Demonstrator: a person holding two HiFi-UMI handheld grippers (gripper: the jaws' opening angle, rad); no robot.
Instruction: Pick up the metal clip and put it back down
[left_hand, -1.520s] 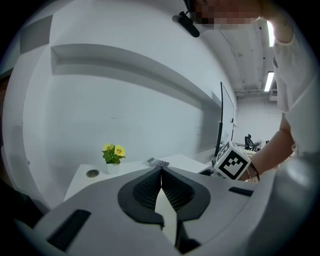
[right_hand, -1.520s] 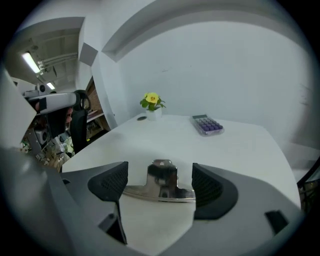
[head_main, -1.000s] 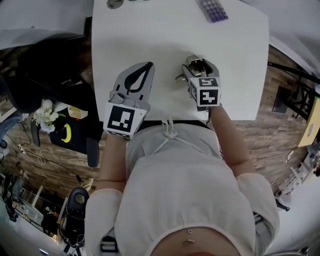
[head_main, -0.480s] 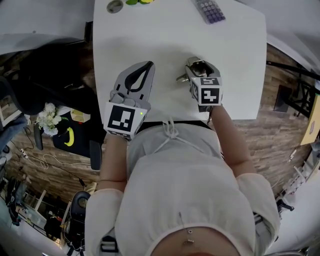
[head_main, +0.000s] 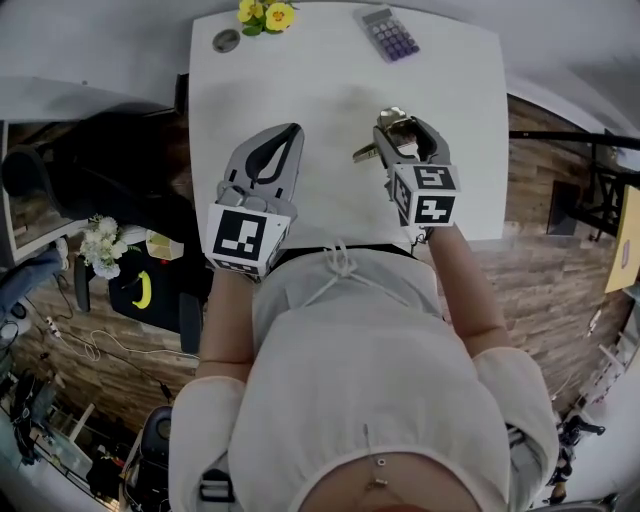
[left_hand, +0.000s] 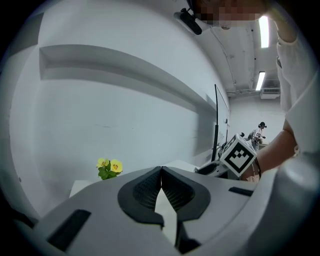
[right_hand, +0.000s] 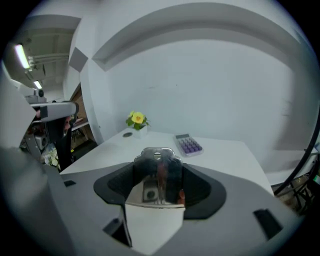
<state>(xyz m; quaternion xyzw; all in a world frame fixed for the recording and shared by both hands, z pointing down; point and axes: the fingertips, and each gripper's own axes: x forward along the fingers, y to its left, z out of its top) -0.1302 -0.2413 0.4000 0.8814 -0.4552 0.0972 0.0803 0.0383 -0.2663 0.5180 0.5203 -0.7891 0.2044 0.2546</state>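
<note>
A: Above the table (head_main: 300, 80), what is changing?
B: The right gripper (head_main: 400, 125) is rising, its jaws having just been closing on the clip (right_hand: 159, 175). The left gripper (head_main: 290, 135), clenched empty, is rising too.
A: Around them?
B: Flowers (head_main: 263, 14) and a calculator (head_main: 389, 34) are sitting at the far edge, with wooden floor (head_main: 520, 270) showing beyond.

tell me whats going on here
A person works with a handheld gripper in each hand over a white table. The right gripper is clamped on a shiny metal clip, apparently holding it clear of the tabletop. The left gripper is shut and empty, beside it.
</note>
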